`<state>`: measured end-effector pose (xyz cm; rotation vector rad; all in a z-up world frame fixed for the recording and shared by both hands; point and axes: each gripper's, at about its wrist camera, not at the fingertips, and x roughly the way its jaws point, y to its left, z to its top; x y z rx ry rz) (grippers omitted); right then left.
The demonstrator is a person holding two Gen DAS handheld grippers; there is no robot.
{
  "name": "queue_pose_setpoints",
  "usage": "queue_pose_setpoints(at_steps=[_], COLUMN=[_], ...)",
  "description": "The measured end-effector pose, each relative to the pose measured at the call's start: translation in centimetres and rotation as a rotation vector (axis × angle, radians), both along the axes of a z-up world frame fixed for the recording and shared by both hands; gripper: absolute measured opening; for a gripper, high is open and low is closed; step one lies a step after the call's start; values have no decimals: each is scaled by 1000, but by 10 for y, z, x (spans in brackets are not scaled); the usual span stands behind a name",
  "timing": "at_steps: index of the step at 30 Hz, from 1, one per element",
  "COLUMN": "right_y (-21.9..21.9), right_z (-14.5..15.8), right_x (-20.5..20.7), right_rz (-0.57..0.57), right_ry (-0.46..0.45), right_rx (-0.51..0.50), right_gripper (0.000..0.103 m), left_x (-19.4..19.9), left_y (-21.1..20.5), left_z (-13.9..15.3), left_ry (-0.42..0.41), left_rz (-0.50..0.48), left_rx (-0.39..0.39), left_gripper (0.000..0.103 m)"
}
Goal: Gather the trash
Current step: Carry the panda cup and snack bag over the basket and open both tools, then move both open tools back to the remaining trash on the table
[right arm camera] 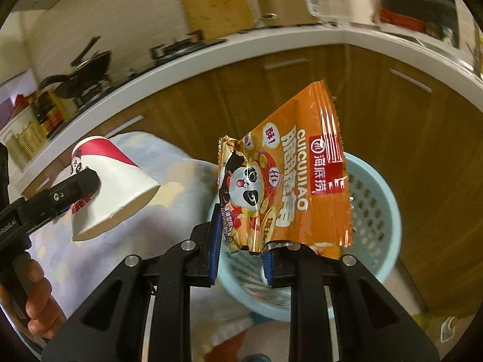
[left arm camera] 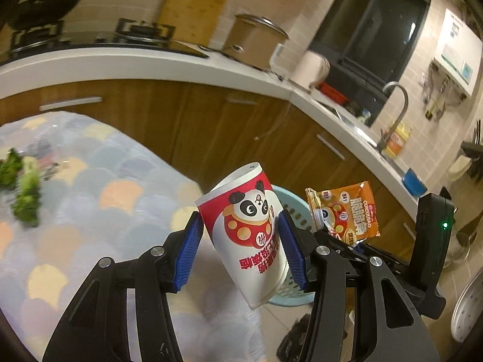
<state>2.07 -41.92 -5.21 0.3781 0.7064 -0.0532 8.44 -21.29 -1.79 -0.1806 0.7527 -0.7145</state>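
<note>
While the left gripper (left arm camera: 241, 242) clamped a tilted paper cup (left arm camera: 246, 232), the right gripper (right arm camera: 241, 250) pinched an orange snack wrapper (right arm camera: 289, 184) above the blue basket (right arm camera: 383, 211).

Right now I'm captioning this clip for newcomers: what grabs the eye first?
A red-and-white panda paper cup, tilted, clamped in the left gripper. Beside it an orange snack wrapper hangs in the right gripper, above a pale blue perforated basket on the floor by the wooden cabinets.
</note>
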Motion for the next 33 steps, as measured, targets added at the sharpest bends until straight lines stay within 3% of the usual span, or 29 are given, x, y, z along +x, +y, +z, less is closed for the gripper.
queue_pose_setpoints(at_steps=[10,13,15,16,23,33], right_y=[-41,-46,-48,-49,-47,-13], right_z=[-35,-45,-49,-51,-49,-25], right_x=[1,3,3,2,5,9], right_rz=[-68,-75,-90,-98,-98,-28], right_ry=[107,141,149,148,141,84], right_rx=[45,70,70,65,66,35], right_gripper=[25,32,60,64,65,65], left_x=[8,14,16,17,23,13], left_y=[-64,-73,-72,-70,-51,-16], left_z=[-27,-35,-38,-40,-43,-26], left_ry=[35,58,70,72,94,58], left_rz=[-80,-83,-85,-81,-45,-6], left_rx=[99,118,117,117,91,52], left_gripper=[52,55,58,60,60,60])
